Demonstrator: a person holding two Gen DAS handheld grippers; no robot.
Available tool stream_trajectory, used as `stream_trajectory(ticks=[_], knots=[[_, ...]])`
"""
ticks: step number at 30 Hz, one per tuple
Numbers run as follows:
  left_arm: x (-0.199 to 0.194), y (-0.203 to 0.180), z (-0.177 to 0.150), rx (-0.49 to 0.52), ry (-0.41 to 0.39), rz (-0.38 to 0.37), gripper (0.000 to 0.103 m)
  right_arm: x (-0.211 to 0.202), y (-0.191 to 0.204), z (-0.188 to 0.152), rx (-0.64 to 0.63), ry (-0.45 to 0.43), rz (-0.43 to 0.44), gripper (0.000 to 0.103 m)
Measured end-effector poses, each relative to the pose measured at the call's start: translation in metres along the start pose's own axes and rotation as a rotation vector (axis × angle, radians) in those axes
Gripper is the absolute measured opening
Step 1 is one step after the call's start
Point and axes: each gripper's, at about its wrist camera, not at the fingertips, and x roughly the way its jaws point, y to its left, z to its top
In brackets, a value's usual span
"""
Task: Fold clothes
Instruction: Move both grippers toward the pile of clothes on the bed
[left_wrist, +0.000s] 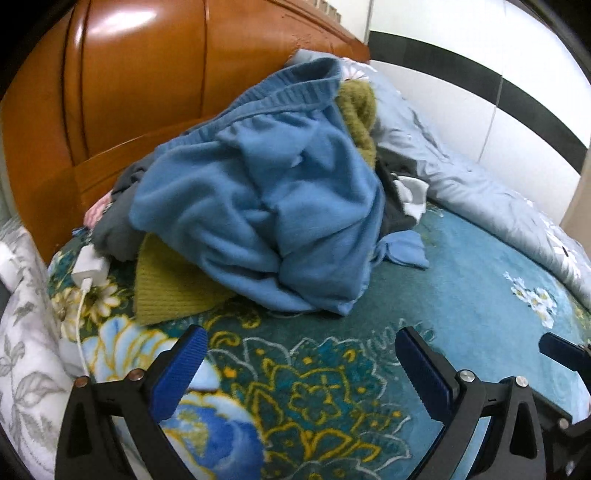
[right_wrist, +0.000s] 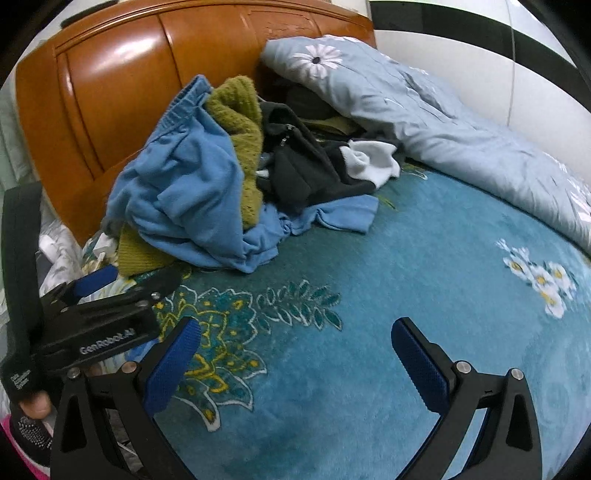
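**Unfolded Laundry Heaped at Bed's Head, Both Tongs Spread and Empty**

Piled at 12 o'clock against the wooden headboard (left_wrist: 147, 92): a heap of clothes (left_wrist: 266, 206), topped by a blue fleece garment (right_wrist: 184, 192) over an olive knit (right_wrist: 240, 122). Seen only from the right wrist: a black zippered garment (right_wrist: 295, 158) and a white piece (right_wrist: 373, 162) at the heap's 3 o'clock side, plus the left gripper (right_wrist: 133, 277) at 9 o'clock, spread wide over the blanket's edge. Seen only from the left wrist: a white charger (left_wrist: 88, 264) with cable at 9 o'clock, touching the pile. Right gripper (right_wrist: 295, 354) likewise spread, pinching nothing, above the teal floral blanket (right_wrist: 424, 266). Grey-blue quilt (right_wrist: 443, 122) bunched at 2 o'clock. No containers in view.
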Motion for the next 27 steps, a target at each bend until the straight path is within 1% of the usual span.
stream_trajectory(ticks=[1, 2, 3, 4, 5, 8, 14, 16, 18, 20, 25, 27], knots=[[0.002, 0.004, -0.001, 0.006, -0.001, -0.004, 0.103, 0.001, 0.001, 0.001, 0.003, -0.003, -0.005, 0.103], [0.006, 0.002, 0.004, 0.030, 0.008, 0.009, 0.103, 0.003, 0.001, 0.002, 0.005, -0.004, -0.012, 0.103], [0.010, 0.002, 0.005, 0.033, 0.015, 0.013, 0.103, 0.001, 0.003, 0.002, 0.002, -0.027, -0.015, 0.103], [0.010, -0.001, 0.006, 0.042, 0.005, 0.016, 0.103, -0.003, 0.005, 0.001, -0.004, -0.061, -0.016, 0.103], [0.009, -0.004, 0.008, 0.052, -0.006, 0.019, 0.103, -0.005, 0.005, 0.001, -0.006, -0.086, -0.003, 0.103], [0.010, -0.009, 0.003, 0.025, -0.042, 0.008, 0.103, -0.009, 0.000, -0.003, -0.022, -0.133, 0.043, 0.103], [0.010, -0.003, 0.001, -0.001, -0.092, -0.039, 0.103, -0.001, 0.002, -0.006, -0.081, -0.097, 0.087, 0.103], [0.010, -0.002, 0.000, -0.004, -0.096, -0.053, 0.103, 0.000, 0.006, -0.009, -0.106, -0.089, 0.092, 0.103], [0.011, -0.002, -0.001, 0.006, -0.087, -0.042, 0.103, 0.001, 0.009, -0.012, -0.128, -0.087, 0.085, 0.103], [0.010, 0.000, -0.002, 0.010, -0.105, -0.024, 0.103, -0.001, 0.008, -0.013, -0.128, -0.097, 0.069, 0.103], [0.004, 0.000, -0.002, 0.022, -0.120, -0.004, 0.103, -0.009, 0.003, -0.016, -0.109, -0.130, 0.054, 0.103], [0.000, 0.000, -0.001, 0.022, -0.137, -0.006, 0.103, -0.012, 0.002, -0.017, -0.109, -0.144, 0.056, 0.103]])
